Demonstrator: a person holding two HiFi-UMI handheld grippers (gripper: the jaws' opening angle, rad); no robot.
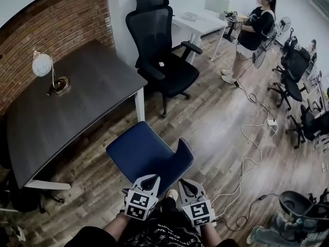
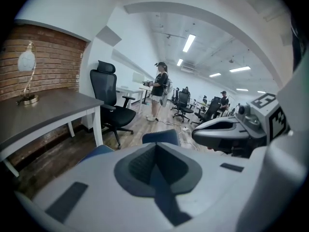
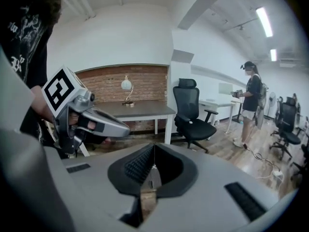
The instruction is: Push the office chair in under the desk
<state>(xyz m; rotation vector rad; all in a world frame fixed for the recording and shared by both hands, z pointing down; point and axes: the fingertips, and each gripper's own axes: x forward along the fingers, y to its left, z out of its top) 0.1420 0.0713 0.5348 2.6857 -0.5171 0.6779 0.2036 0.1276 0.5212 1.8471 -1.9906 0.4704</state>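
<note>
Blue office chair [image 1: 144, 151]: stands on the wood floor [image 1: 221, 112], out in the open beside the dark desk's long edge. Its seat lies toward the desk and its backrest toward the person holding the grippers. It is not under the desk.
Left gripper [image 1: 153, 179]: low behind the backrest, jaws clenched together with nothing between them. Whether it touches the chair I cannot tell.
Right gripper [image 1: 183, 182]: just beside the left one, jaws likewise pressed shut and empty, close behind the backrest.
Dark desk [image 1: 77, 102]: grey-brown top on white legs, set against a brick wall [image 1: 61, 19].
Lamp [image 1: 45, 68]: on the desk near the wall, a round white shade on a thin curved stem with a round base.
Black office chair [image 1: 162, 55]: high-backed with armrests, beyond the dark desk's end, near a white desk [image 1: 198, 24].
Standing person [image 1: 254, 30]: by the white desk, holding something in both hands.
Cables [image 1: 252, 143]: white, trailing across the floor at the right.
More black chairs [image 1: 293, 76]: grouped along the right edge.
</note>
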